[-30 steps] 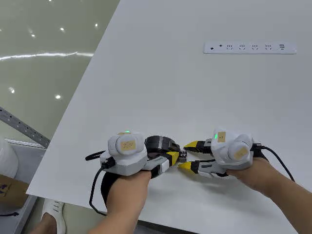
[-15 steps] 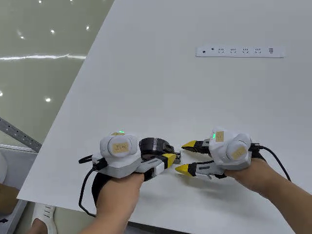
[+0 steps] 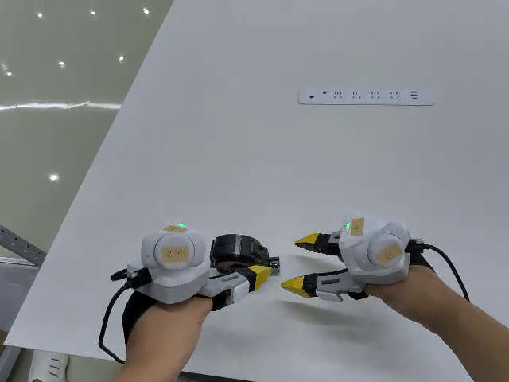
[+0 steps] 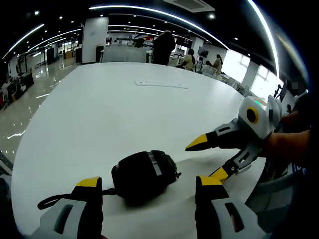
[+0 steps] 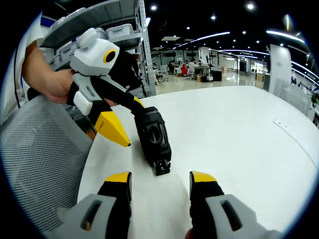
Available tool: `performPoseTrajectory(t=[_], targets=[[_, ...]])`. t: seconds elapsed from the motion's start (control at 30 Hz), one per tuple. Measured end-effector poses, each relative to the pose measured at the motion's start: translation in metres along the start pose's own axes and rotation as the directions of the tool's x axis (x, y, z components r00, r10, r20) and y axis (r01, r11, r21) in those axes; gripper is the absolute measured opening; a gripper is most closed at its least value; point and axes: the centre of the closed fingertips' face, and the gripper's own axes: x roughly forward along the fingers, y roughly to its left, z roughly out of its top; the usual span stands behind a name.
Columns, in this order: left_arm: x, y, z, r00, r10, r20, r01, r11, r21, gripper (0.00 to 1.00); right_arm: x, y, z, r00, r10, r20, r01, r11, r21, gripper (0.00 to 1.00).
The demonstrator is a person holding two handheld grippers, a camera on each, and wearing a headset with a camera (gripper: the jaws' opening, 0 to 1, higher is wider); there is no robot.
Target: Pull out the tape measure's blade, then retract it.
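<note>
Left gripper: I see the left gripper [image 4: 149, 182] with its jaws spread wide. They sit on either side of the tape measure with a gap at each yellow tip, so nothing is clamped.
Right gripper: the right gripper [image 3: 300, 262] is also spread apart and holds nothing. Its two yellow tips point left at the tape measure and stop just short of it.
Tape measure: the tape measure [image 3: 237, 251] is a black case lying on the table near the front edge, left of centre. It is between the left gripper's jaws, and its blade end faces the right gripper.
Blade: from the right gripper view I see only the small hook [image 5: 162, 168] at the mouth of the case, with no length of blade drawn out.
Strap: a black strap [image 4: 52, 200] trails from the case on the tabletop, beside the left jaw.
Hands: my left hand [image 3: 163, 334] and right hand [image 3: 406, 282] each hold a gripper body at the near edge.
Table: the white table [image 3: 238, 143] stretches away, with a white power strip [image 3: 366, 96] lying far off to the right.
</note>
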Motion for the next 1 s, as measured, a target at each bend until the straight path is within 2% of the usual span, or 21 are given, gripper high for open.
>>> performPoseTrajectory(t=[0.37,0.67,0.73,1.0], targets=[[-0.011,-0.007,-0.004,0.9969,-0.076,-0.018,0.078,0.994,0.076,0.75,-0.024,0.002,0.000,0.9982,-0.058,-0.013,0.058,0.998,0.027,0.52],[-0.023,-0.007,-0.001,0.9931,-0.117,-0.008,0.117,0.988,0.099,0.77,-0.039,0.000,0.000,0.9943,-0.106,-0.012,0.106,0.992,0.063,0.57],[-0.025,-0.006,-0.002,0.9929,-0.119,-0.012,0.119,0.985,0.126,0.77,-0.043,0.000,0.000,0.9931,-0.117,-0.012,0.117,0.990,0.073,0.58],[-0.034,-0.002,-0.004,0.9874,-0.158,-0.001,0.156,0.975,0.155,0.79,-0.064,-0.004,-0.003,0.9870,-0.160,-0.016,0.161,0.982,0.104,0.63]])
